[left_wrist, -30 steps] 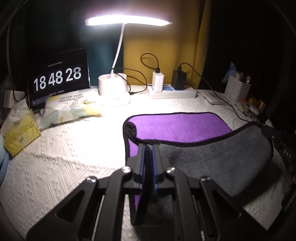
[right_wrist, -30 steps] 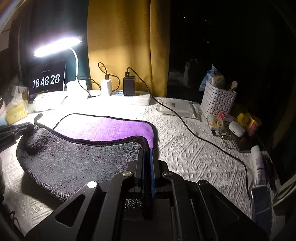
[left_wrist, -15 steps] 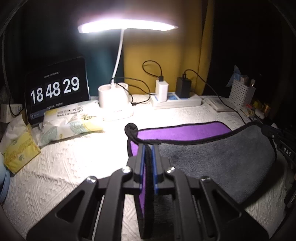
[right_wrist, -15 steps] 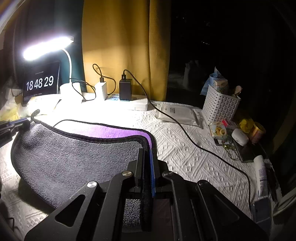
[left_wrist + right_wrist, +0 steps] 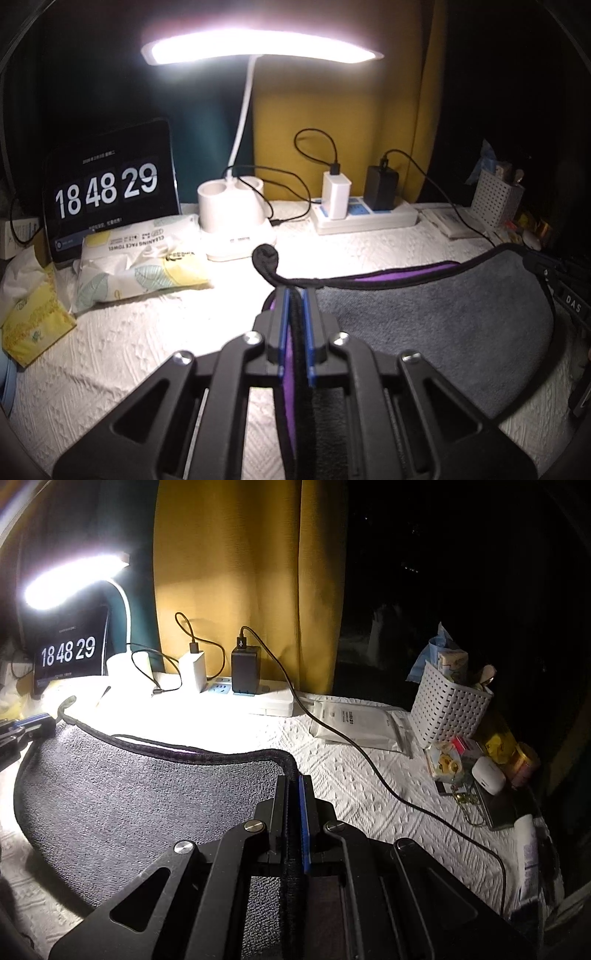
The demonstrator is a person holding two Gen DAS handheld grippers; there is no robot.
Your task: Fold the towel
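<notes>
The towel (image 5: 436, 325) is grey on one face and purple on the other, with a black hem. It hangs folded over between my two grippers above the white tablecloth (image 5: 110, 354). My left gripper (image 5: 294, 295) is shut on the towel's left corner, whose hem loop (image 5: 266, 258) sticks up past the fingertips. My right gripper (image 5: 294, 782) is shut on the towel's right corner (image 5: 284, 760). In the right wrist view the grey face (image 5: 129, 794) fills the left side, with only a thin purple strip (image 5: 177, 751) showing, and the left gripper (image 5: 22, 731) shows at the far left.
A lit desk lamp (image 5: 236, 221), a clock tablet (image 5: 107, 188), a tissue pack (image 5: 140, 266) and a power strip (image 5: 365, 218) stand along the back. A black cable (image 5: 369, 764), a white basket (image 5: 450, 705) and small items (image 5: 487, 779) lie to the right.
Both grippers have carried the gripped towel edge forward toward the lamp. The grey face now covers almost all of the purple face, which was widely exposed a second ago.
</notes>
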